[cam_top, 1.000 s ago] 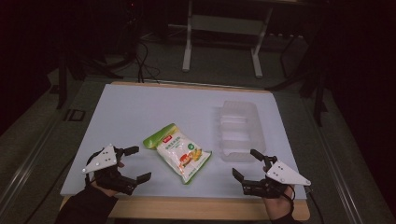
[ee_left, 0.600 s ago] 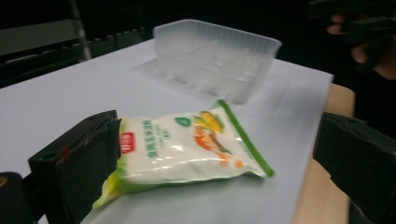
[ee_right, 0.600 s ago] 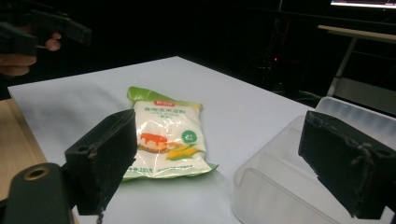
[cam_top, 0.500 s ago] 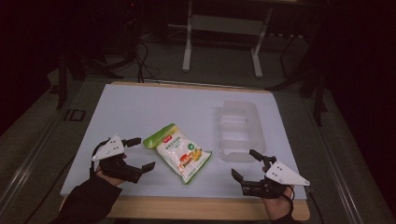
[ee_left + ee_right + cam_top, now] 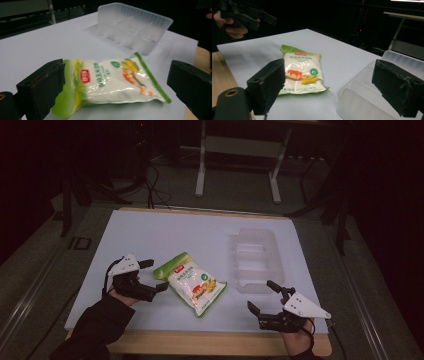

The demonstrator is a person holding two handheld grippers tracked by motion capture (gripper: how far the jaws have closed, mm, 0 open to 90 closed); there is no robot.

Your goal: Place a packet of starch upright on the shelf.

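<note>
One white sheet point(image 5: 200, 235) covers the table, leaving a bare wooden strip point(image 5: 220, 342) along the near edge. On it lie one green-and-white snack bag point(image 5: 192, 282) and one clear plastic tray point(image 5: 256, 260). The bag lies flat a little left of the middle, toward the near edge, its long axis running diagonally from the far left to the near right, its green end pointing far-left. The tray stands apart from it, toward the right edge, with its long side running front to back. The left gripper point(image 5: 151, 276) sits just beside the bag's green end with its jaws spread wide. The right gripper point(image 5: 264, 295) rests at the near right corner, jaws equally wide, just short of the tray's near end. Both hold nothing.
</note>
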